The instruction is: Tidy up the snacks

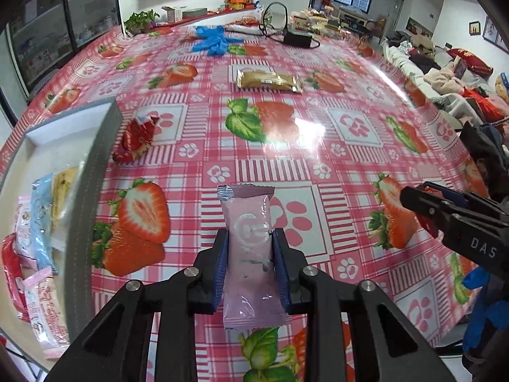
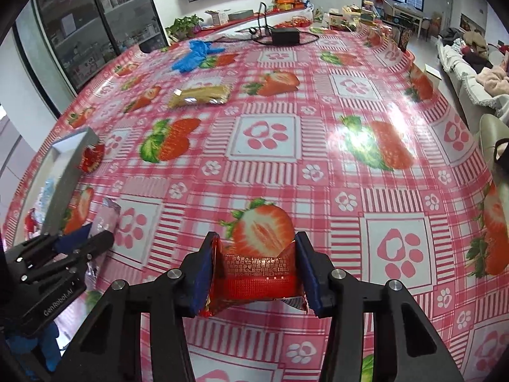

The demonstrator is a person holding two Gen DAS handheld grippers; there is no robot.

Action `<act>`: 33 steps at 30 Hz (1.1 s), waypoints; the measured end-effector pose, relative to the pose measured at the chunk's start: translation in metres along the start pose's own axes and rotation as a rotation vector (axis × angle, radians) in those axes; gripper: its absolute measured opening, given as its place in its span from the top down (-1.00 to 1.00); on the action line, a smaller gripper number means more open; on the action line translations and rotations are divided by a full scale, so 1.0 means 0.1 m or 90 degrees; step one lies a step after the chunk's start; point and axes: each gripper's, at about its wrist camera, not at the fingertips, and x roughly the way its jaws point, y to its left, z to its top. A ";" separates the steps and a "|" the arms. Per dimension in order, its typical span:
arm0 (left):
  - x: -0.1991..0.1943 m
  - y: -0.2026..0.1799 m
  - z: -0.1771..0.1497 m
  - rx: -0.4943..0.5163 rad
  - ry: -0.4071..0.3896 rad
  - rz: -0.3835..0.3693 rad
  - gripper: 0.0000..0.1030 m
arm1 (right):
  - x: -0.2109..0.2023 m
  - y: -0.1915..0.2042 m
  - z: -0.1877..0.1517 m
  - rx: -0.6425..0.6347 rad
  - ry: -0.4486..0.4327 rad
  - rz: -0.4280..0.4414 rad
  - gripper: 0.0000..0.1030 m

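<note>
Now, through the left wrist camera, the left gripper [image 1: 249, 264] has its blue-padded fingers [image 1: 221, 264] closed on the sides of a pink snack packet [image 1: 249, 254], which stands lengthwise between them with its crimped top end poking out ahead and its lower end hanging out behind. It sits above the strawberry tablecloth [image 1: 318, 133]; whether the packet touches the cloth cannot be told. At left lies the grey tray [image 1: 98, 165], its near end cut off by the frame edge, with several packets inside, blurred and hard to read. Just beside the tray's far corner rests a red wrapped snack [image 1: 135, 141], and farther out lies a gold packet [image 1: 268, 81]. The right gripper [image 1: 423, 203] enters from the right edge, mostly cut off; from this side its grip is not clear.

Over to the right wrist camera: the right gripper [image 2: 254, 269] is clamped on a crumpled red packet [image 2: 257, 281], fingers pressing both ends, small print visible but unreadable. The left gripper [image 2: 95, 238] shows at lower left, partly out of frame, the pink snack packet [image 2: 108, 216] only glimpsed past it. The grey tray [image 2: 68, 172] is half hidden at the left rim, the red wrapped snack [image 2: 92, 157] beside it, the gold packet [image 2: 200, 95] beyond.
</note>
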 end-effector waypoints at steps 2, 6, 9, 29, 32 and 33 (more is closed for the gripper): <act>-0.08 0.03 0.02 0.000 -0.011 -0.002 0.42 | -0.03 0.07 0.04 -0.005 -0.004 0.007 0.03; -0.23 0.14 0.04 -0.010 -0.033 -0.004 0.42 | -0.08 0.26 0.12 -0.022 -0.010 0.023 0.03; -0.34 0.25 0.06 -0.021 -0.048 -0.007 0.42 | -0.10 0.42 0.16 -0.032 -0.010 0.041 0.03; -0.87 1.83 -0.03 -0.147 -0.108 0.090 0.42 | 0.10 2.19 0.62 -0.171 0.021 0.195 0.03; -0.82 2.02 -0.09 -0.171 -0.097 0.098 0.42 | 0.18 2.50 0.65 -0.201 0.029 0.206 0.03; -0.81 2.07 -0.12 -0.175 -0.095 0.099 0.42 | 0.21 2.60 0.67 -0.209 0.032 0.211 0.03</act>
